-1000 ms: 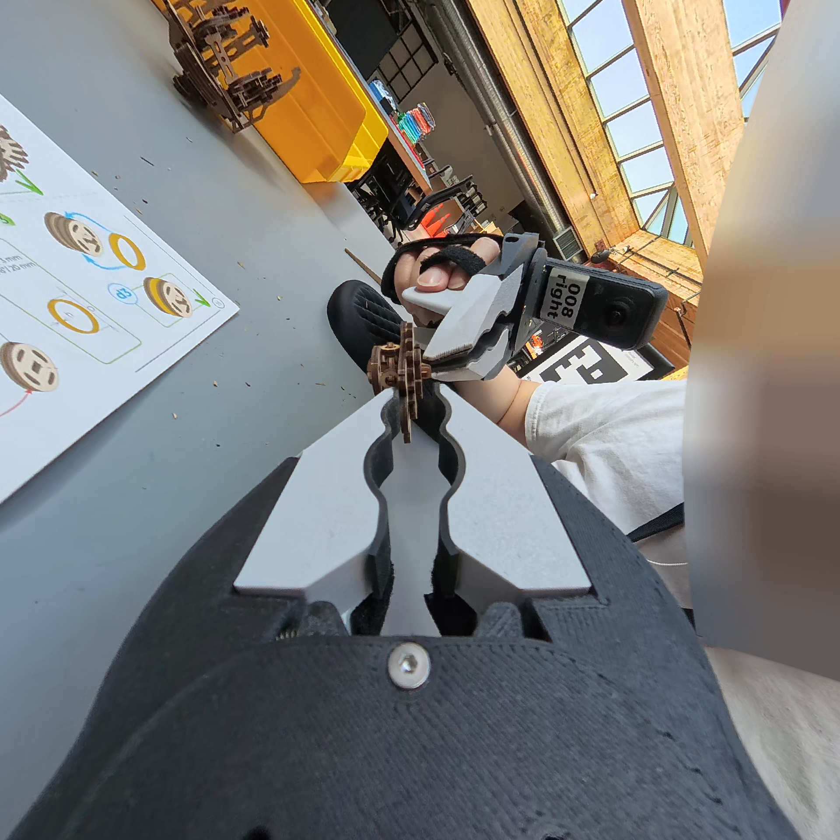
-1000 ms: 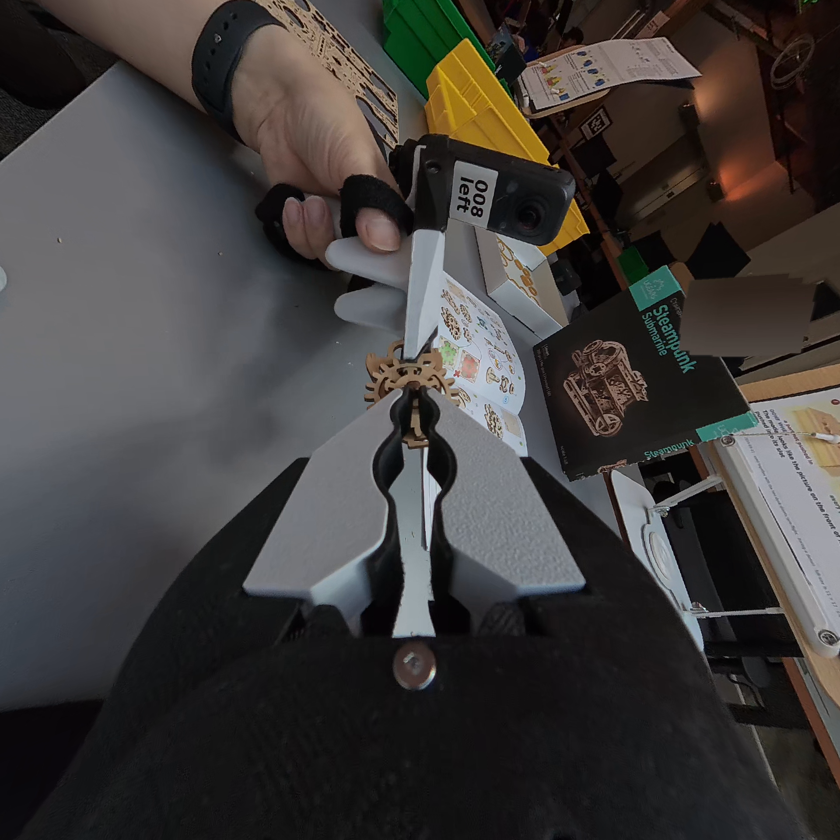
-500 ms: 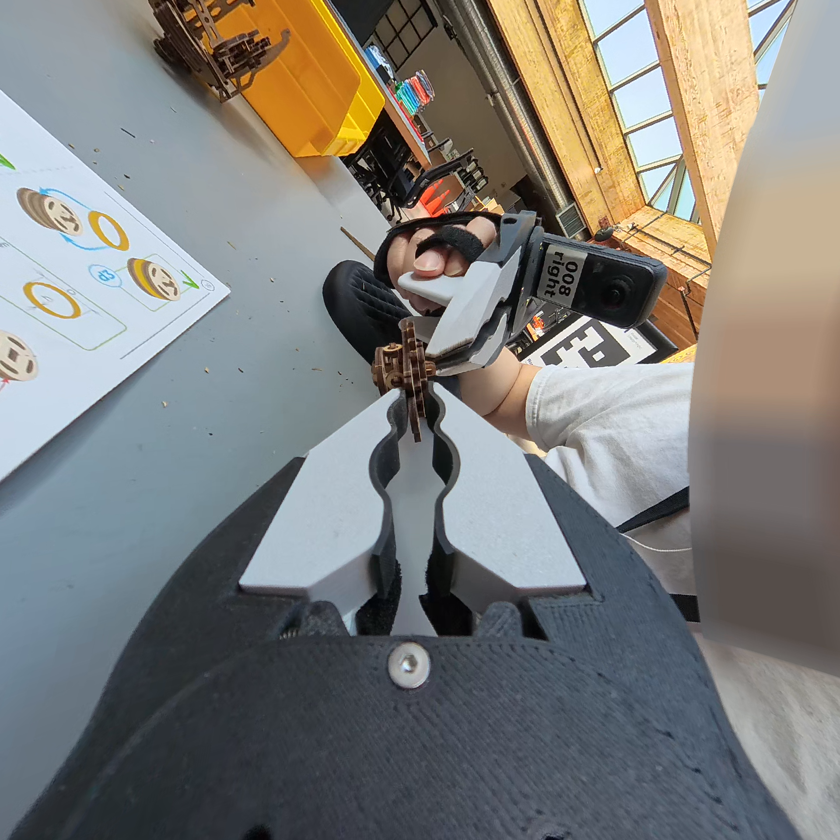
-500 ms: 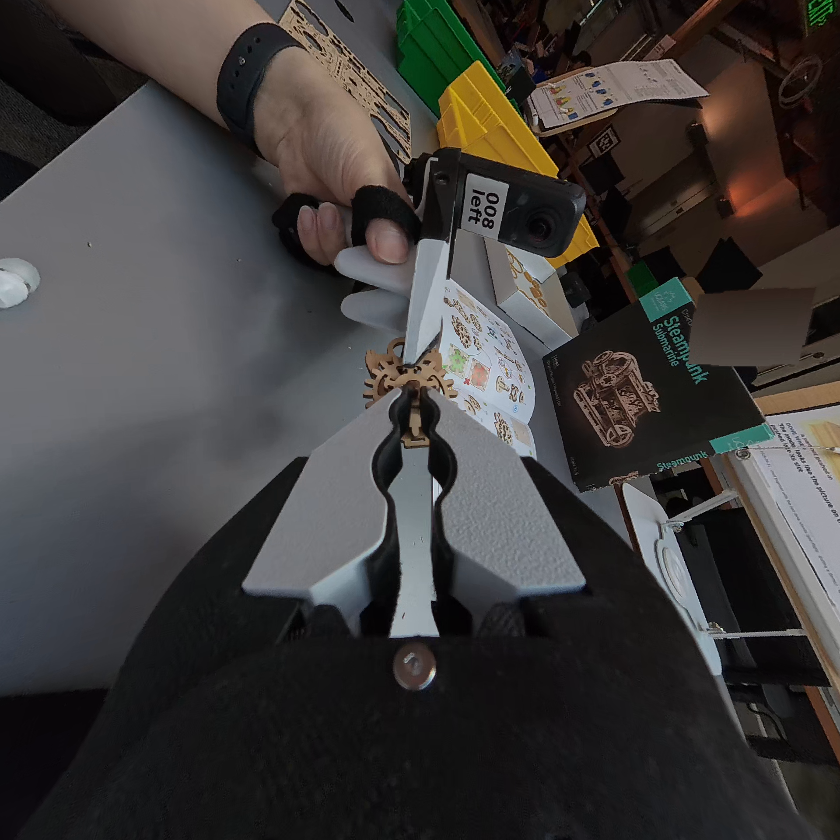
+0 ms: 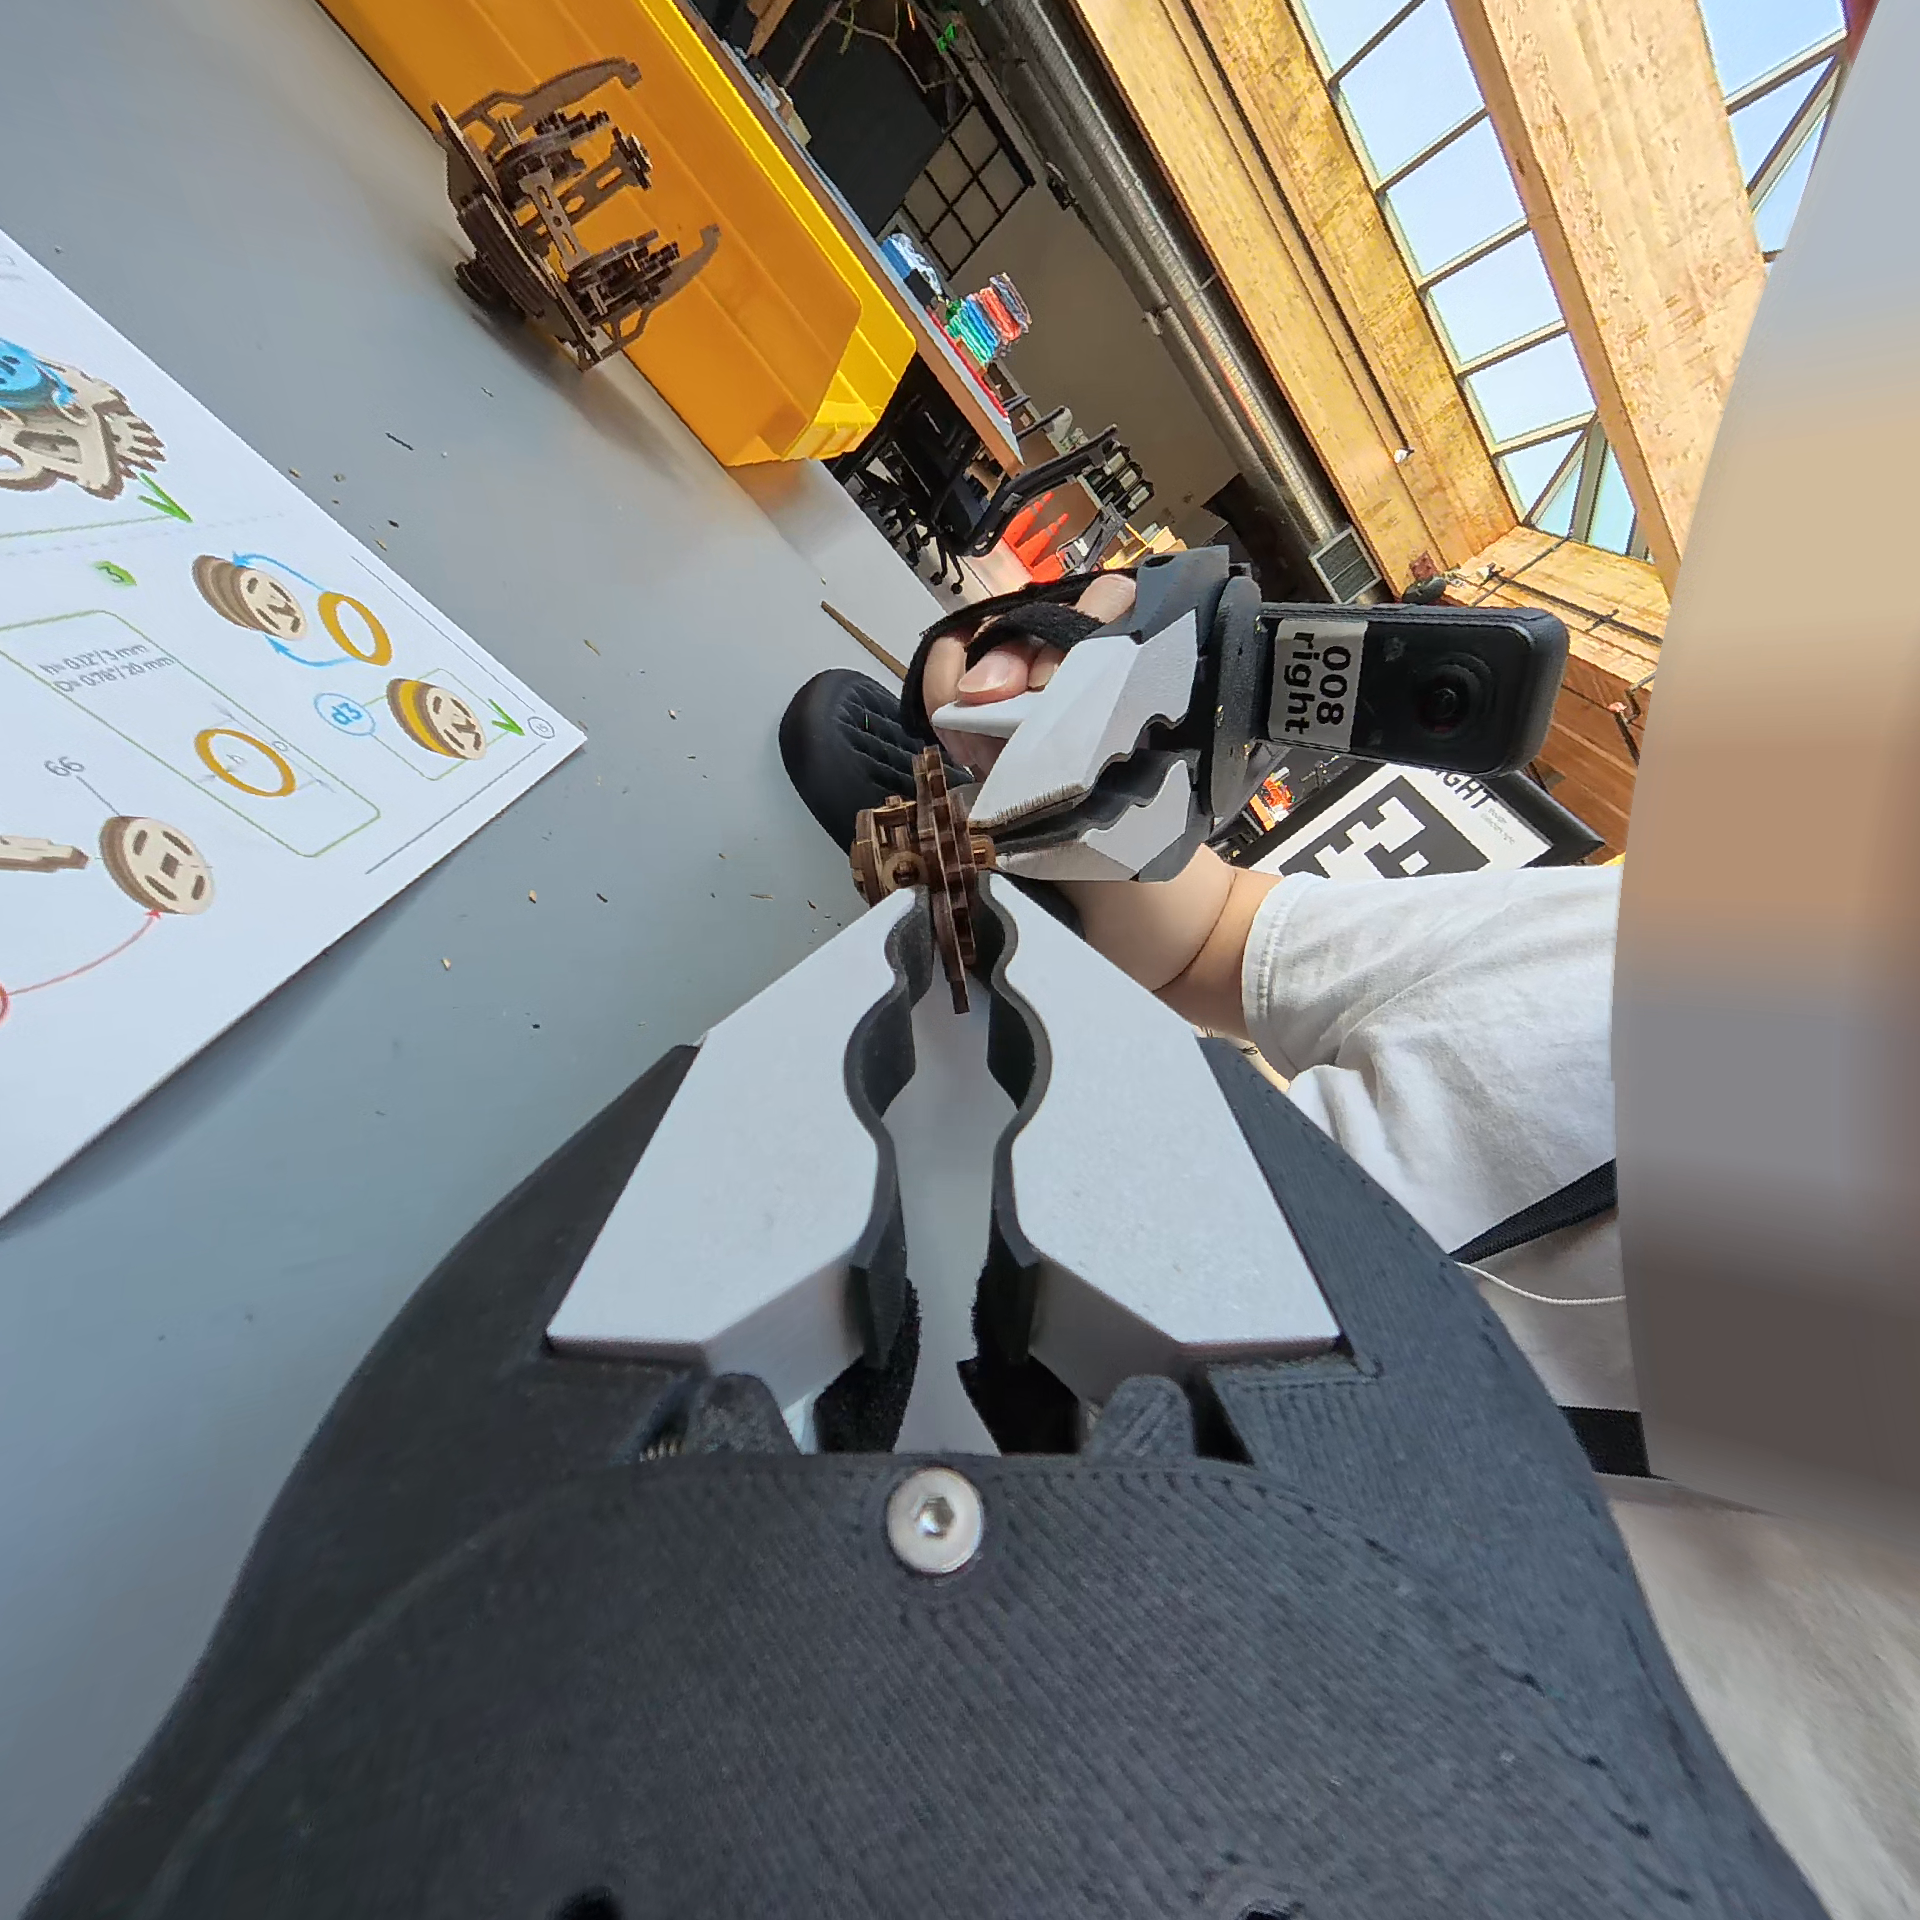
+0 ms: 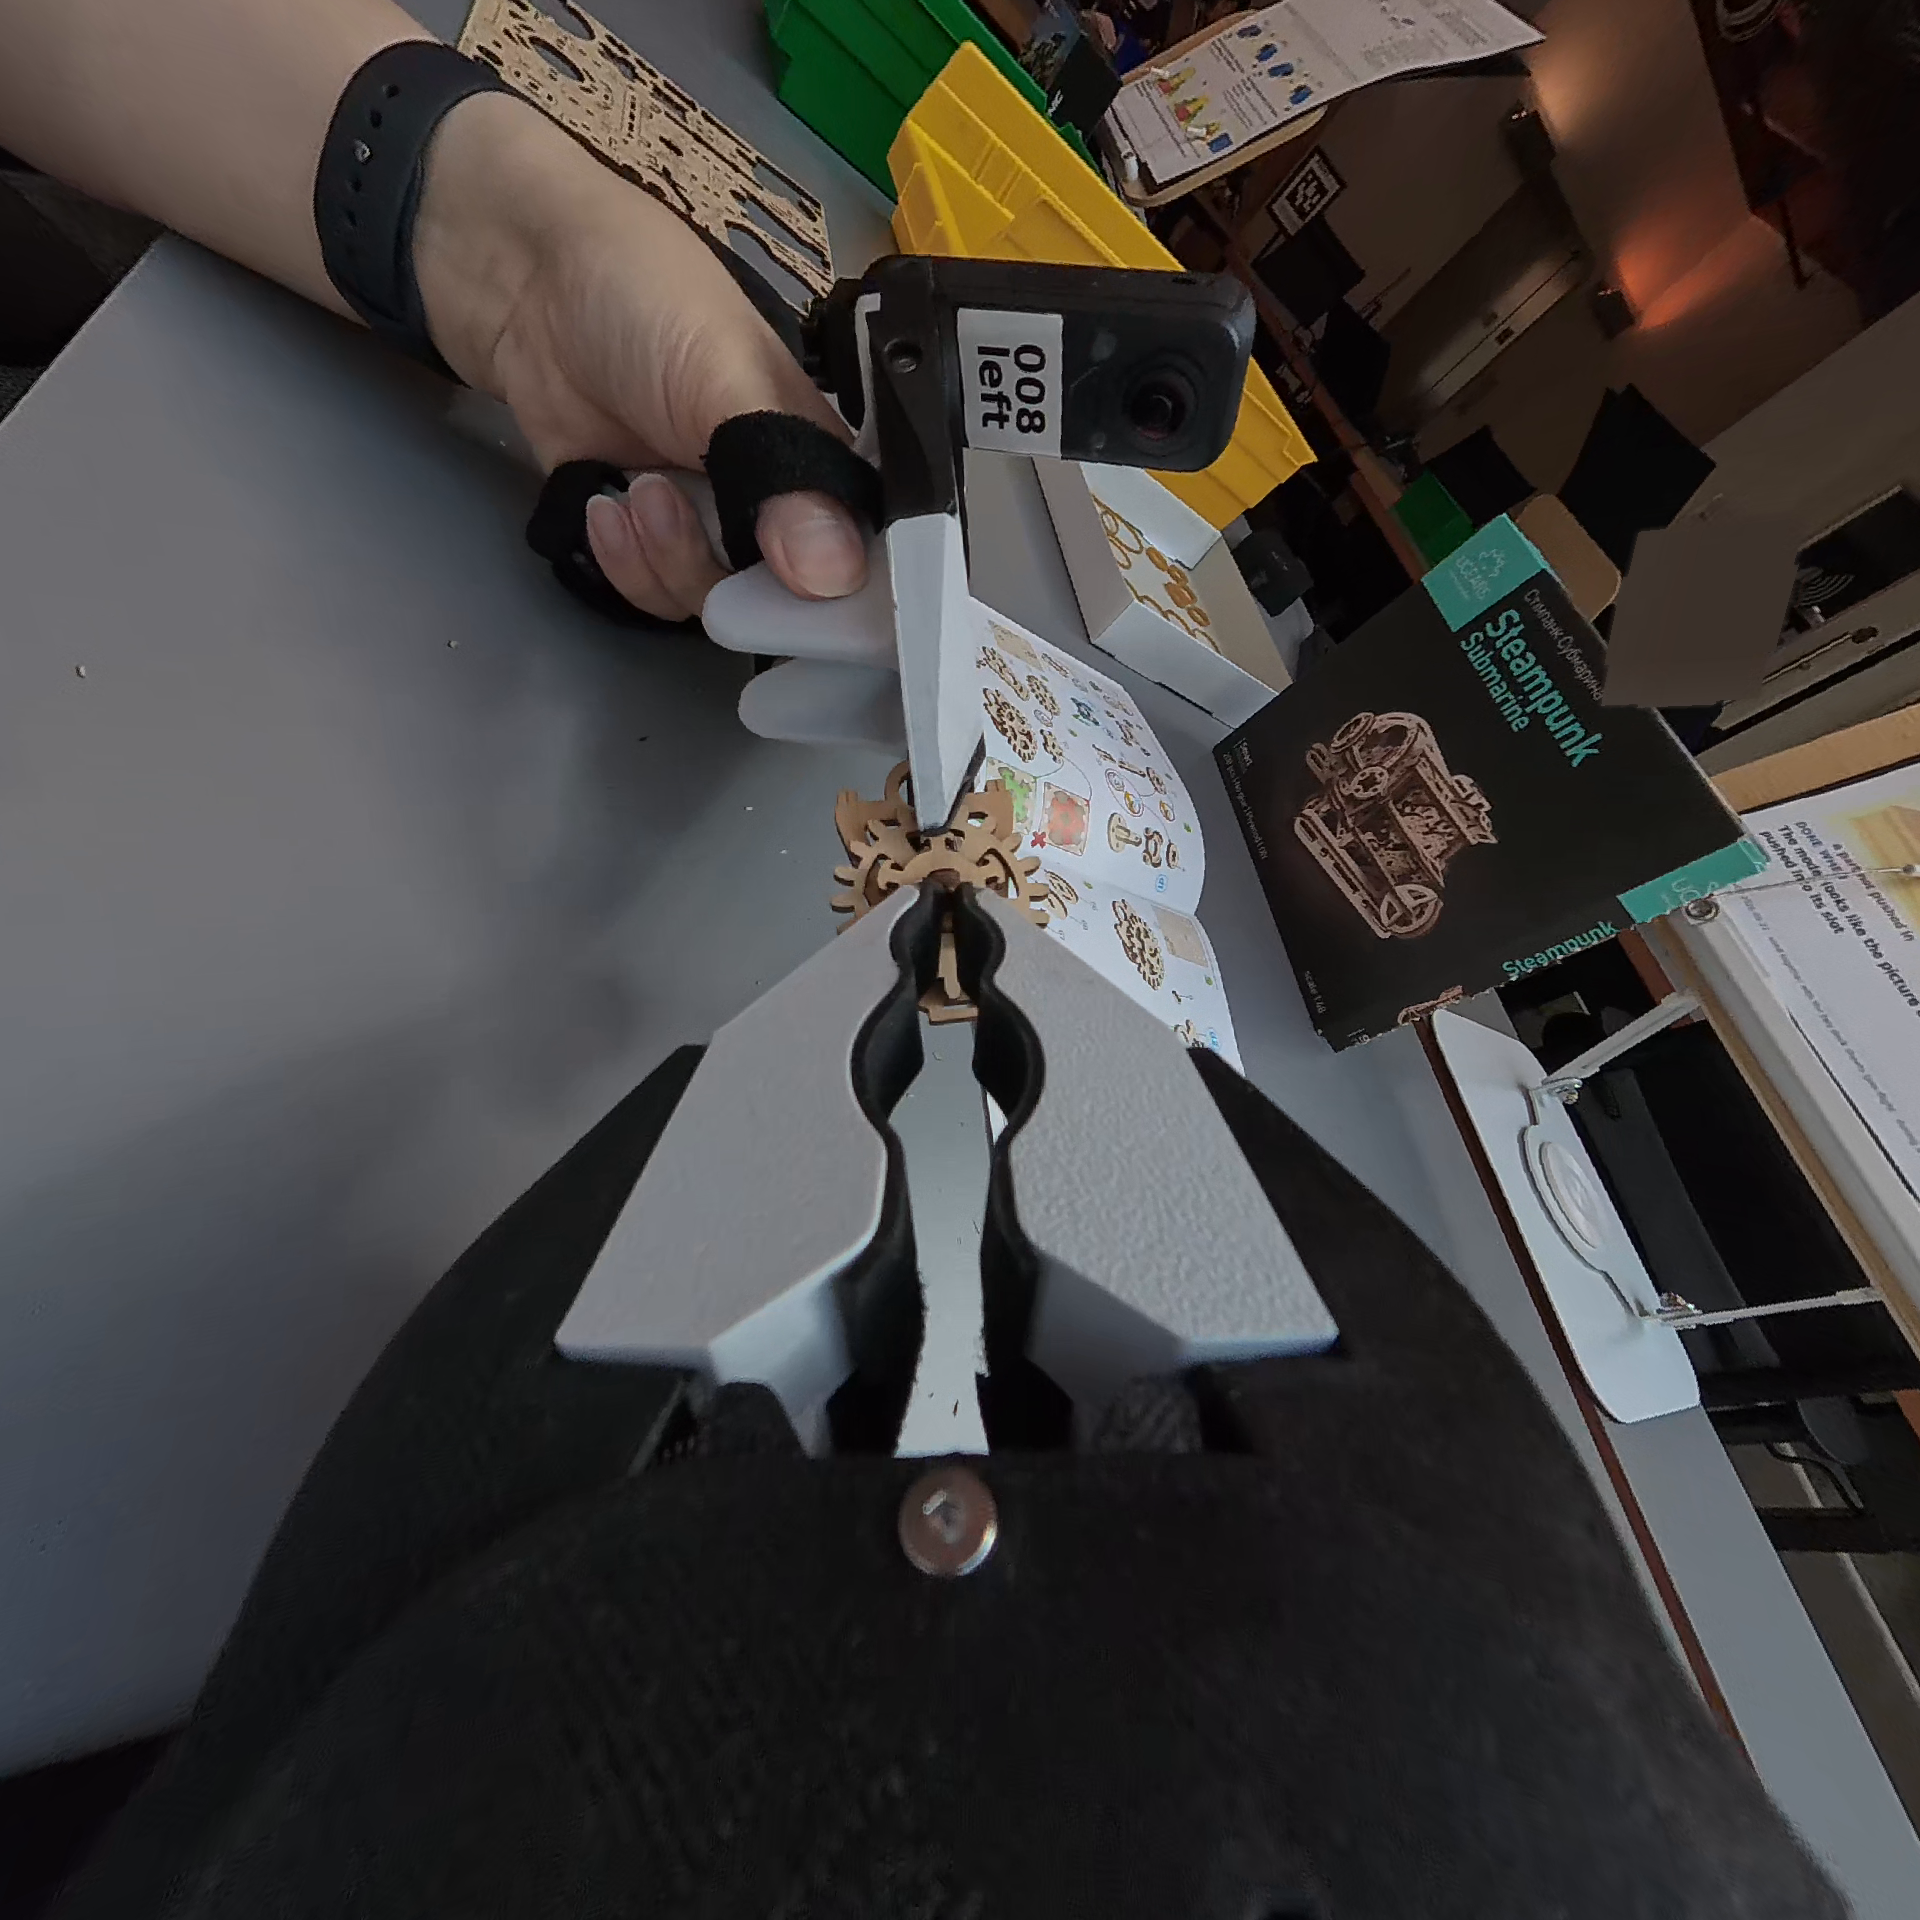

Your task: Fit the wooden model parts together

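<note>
Holding the little wooden gear (image 5: pixel 948 862) up in the air above the grey table (image 5: pixel 499 1018), we pinch it from two sides at once. In the left wrist view we see the gear edge-on, with a small wooden hub piece (image 5: pixel 886 850) sticking out on its left. Our left gripper (image 5: pixel 951 914) has its jaws pressed together on the gear's lower edge. Our right gripper (image 6: pixel 943 914) comes in from the far right, and its jaws pinch a small wooden peg (image 6: pixel 948 971) at the middle of the gear.

We think the step is to push the peg all the way into the gear's hole. To do it well, we should keep the peg straight with the hole, hold the gear steady, and push slowly. If we tilt or squeeze too hard, the thin teeth might snap.

Farther out, an instruction sheet (image 5: pixel 208 727) lies on the left. A half-built wooden model (image 5: pixel 561 223) stands far off, just beside a yellow bin (image 5: pixel 769 312). A dark kit box (image 6: pixel 1455 810) leans on the right.
</note>
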`<action>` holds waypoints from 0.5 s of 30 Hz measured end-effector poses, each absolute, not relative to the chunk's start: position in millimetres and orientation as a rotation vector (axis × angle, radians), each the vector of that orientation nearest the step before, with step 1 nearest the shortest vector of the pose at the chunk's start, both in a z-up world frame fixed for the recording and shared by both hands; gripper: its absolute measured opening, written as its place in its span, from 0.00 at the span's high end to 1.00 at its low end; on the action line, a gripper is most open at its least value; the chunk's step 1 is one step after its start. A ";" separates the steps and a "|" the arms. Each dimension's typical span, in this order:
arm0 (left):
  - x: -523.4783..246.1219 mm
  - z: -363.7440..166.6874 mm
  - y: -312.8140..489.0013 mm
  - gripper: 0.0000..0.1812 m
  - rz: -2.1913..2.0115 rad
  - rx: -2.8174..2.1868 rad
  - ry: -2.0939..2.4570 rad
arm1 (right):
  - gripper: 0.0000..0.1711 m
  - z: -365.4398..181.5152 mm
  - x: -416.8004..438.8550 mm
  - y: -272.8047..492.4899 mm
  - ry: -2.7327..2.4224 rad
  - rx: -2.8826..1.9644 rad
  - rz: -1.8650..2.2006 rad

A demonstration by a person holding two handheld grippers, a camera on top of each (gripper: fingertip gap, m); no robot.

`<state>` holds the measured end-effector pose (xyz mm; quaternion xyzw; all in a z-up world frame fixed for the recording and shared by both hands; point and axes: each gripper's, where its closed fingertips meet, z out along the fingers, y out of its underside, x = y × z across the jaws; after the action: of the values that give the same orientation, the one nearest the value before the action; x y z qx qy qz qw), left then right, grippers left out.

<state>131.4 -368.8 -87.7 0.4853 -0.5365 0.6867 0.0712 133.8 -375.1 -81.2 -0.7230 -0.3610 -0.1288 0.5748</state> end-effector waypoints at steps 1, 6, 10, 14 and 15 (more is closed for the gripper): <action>131.3 -88.2 -369.0 0.97 2.063 1.460 -1.620 | 0.99 -81.5 133.5 -375.2 -0.842 -1.696 -0.296; 133.0 -88.9 -367.4 0.97 2.073 1.479 -1.624 | 0.99 -82.7 134.9 -374.1 -0.817 -1.713 -0.286; 138.3 -80.6 -361.7 0.97 2.152 1.502 -1.577 | 0.99 -74.4 141.5 -368.6 -0.738 -1.703 -0.311; 142.2 -73.7 -357.5 0.97 2.237 1.541 -1.589 | 0.93 -59.6 147.3 -364.8 -0.611 -1.700 -0.329; 143.2 -71.8 -356.1 0.97 2.263 1.554 -1.595 | 0.91 -56.7 151.5 -363.4 -0.567 -1.706 -0.347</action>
<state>143.2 -356.1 -71.8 0.4893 -0.5023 0.7127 -0.0165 151.5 -363.4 -56.7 -0.7389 -0.2457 -0.1501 0.6092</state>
